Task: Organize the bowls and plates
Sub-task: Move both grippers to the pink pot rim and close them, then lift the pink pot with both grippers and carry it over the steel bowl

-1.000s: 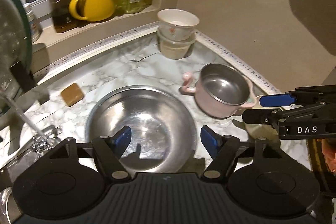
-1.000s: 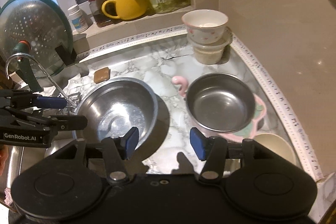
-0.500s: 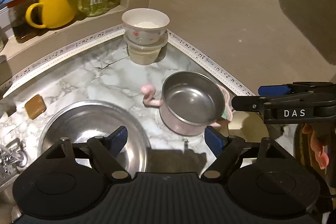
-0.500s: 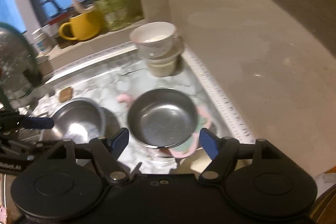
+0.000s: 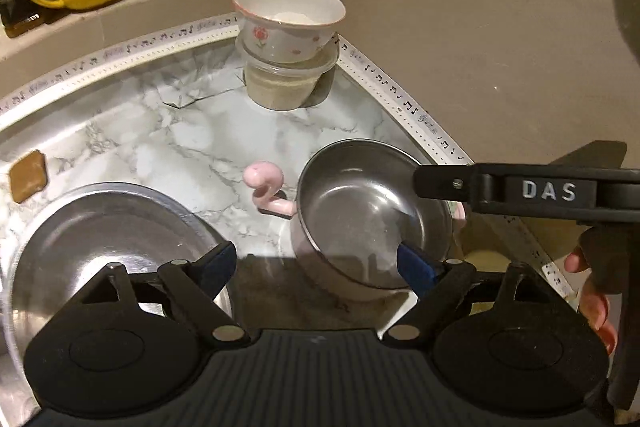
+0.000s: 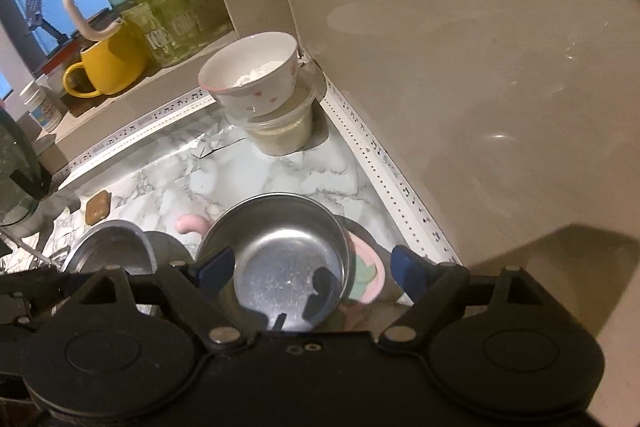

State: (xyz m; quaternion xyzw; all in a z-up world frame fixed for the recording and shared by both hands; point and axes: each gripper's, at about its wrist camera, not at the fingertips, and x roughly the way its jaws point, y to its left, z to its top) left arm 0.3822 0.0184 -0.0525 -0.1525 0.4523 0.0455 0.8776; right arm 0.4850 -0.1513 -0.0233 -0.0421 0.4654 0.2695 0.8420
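Left wrist view: left claw (image 5: 316,267) spread & opening wider, nothing between the pads; its right pad sits just at the near rim of the small steel bowl (image 5: 372,215).
Right wrist view: right claw (image 6: 316,267) also spread & opening; small steel bowl (image 6: 280,255) lies between its pads, but pads don't press it – no grip.
Small bowl: on the marble surface (image 5: 180,139), resting on a pink flamingo-shaped plate (image 6: 370,269); pink neck (image 5: 266,187) sticks out on the side toward the big bowl.
Big steel bowl (image 5: 100,235): on the surface to the left, just beside the small one, apart from it.
Stack at back corner: flowered ceramic bowl (image 5: 288,23) on a lidded plastic tub (image 5: 280,87).
Step, prob.: approach w/ both claws to the small bowl, pre-grasp.
Next move needs: one claw to straddle the rim wall, one pad in & one out, then close; thin slick steel, so seat deep.
Risk: bowl may slide on the plate, or the plate lift w/ it.
Dest.: cannot tell; nesting in the big bowl looks likely.
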